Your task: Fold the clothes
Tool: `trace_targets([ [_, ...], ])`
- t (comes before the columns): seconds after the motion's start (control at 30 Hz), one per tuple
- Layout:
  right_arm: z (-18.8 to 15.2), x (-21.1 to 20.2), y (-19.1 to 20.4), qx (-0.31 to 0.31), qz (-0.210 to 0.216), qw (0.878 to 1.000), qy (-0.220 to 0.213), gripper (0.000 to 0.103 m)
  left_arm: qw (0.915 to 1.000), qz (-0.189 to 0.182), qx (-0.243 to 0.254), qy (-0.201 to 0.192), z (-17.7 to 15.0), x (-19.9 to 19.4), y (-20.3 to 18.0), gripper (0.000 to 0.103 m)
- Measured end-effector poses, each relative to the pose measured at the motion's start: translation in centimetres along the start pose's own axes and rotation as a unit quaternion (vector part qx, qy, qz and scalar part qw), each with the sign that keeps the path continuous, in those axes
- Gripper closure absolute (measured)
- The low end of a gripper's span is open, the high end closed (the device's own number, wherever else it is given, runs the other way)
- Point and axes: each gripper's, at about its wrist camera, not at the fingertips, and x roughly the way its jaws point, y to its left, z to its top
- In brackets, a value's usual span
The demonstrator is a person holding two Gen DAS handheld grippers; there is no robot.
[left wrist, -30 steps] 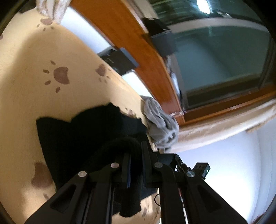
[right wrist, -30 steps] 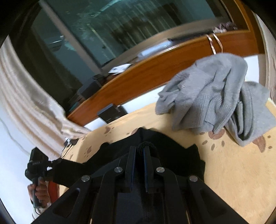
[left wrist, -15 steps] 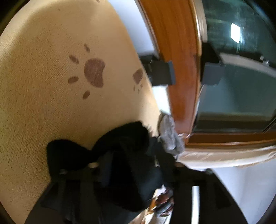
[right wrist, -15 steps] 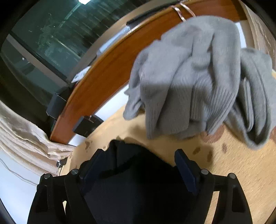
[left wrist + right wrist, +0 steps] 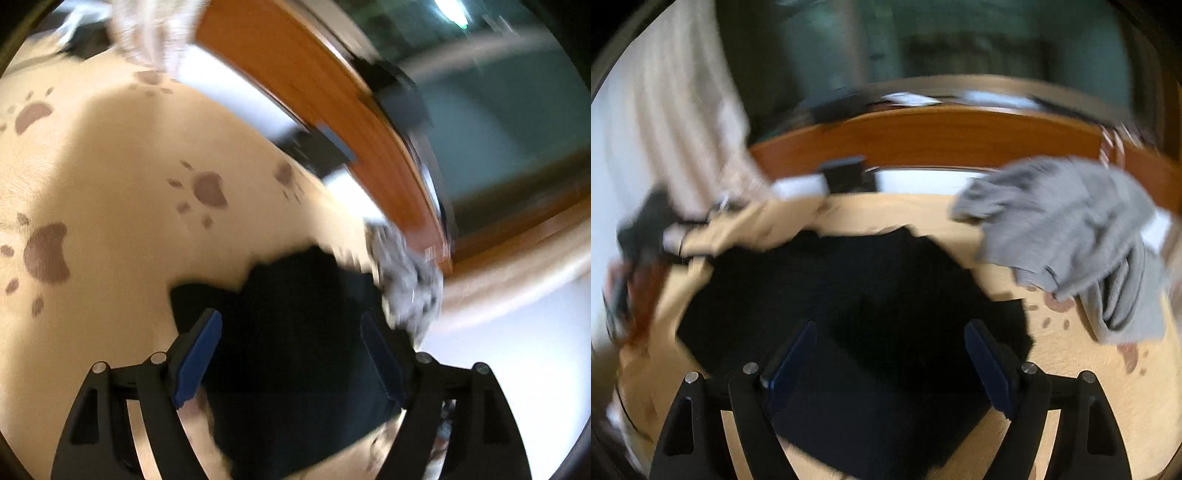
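While the left hand-held gripper [image 5: 291, 354] is opening (right [image 5: 890, 365] already apart), black garment [image 5: 849, 295] lies released.

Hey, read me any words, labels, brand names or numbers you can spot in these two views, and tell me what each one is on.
None can be read.
Black garment: no label or print shows.
Grey sweater: plain knit, no tag visible.
Cream blanket: brown paw prints only, no lettering.
White papers on the ledge: too blurred to read.
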Motion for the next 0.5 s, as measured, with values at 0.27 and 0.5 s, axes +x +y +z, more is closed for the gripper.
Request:
trace_targets([
  [0.27,-1.9,1.2,4.7,-0.039,0.021,0.997,0.062,0.018,0.9845,-0.011,0.145,0.099,-6.7,2.2,-6.9,0.022],
  [0.5,-1.5,3.7,4.9,-0.007,0.043,0.993,0.114,0.018,0.9768,0.004,0.149,0.153,-7.1,6.9,-8.6,0.022],
])
